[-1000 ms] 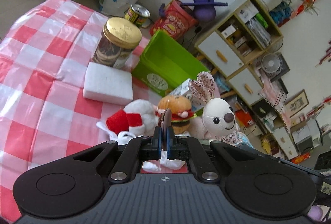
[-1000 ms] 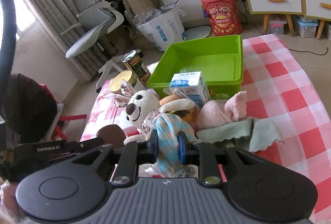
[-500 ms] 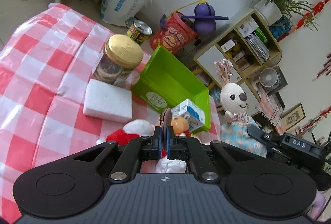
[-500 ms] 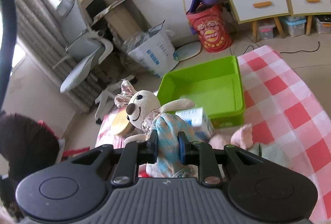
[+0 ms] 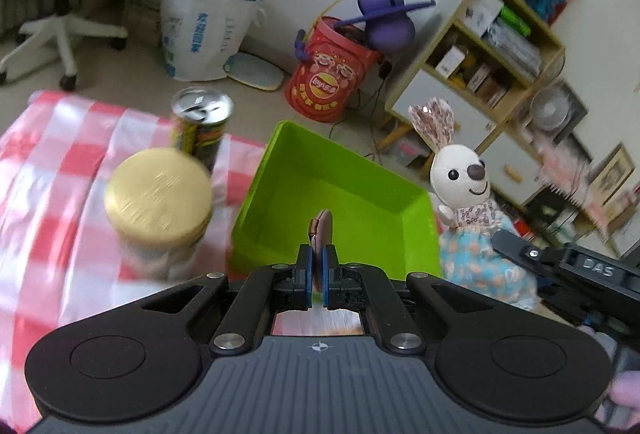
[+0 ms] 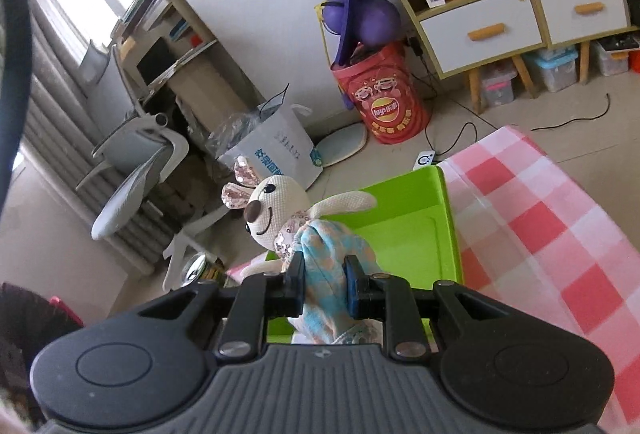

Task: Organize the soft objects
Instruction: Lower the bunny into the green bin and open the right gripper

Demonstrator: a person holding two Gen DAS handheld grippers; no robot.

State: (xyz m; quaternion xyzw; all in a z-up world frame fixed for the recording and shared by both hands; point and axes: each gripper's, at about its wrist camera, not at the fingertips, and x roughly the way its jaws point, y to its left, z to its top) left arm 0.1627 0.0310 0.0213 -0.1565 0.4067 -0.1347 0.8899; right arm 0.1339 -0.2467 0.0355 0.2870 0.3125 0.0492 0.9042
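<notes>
- right tongs [image 6: 323, 284] clamped on the bunny [image 6: 280, 209], held up over the green bin [image 6: 408, 230]
- left tongs [image 5: 317, 276] pinch a thin brown flap [image 5: 321, 230], over the bin near the surface's far edge

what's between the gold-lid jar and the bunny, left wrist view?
The green bin, empty inside. The left claw pinches a thin brown piece over its near wall in that view.
</notes>
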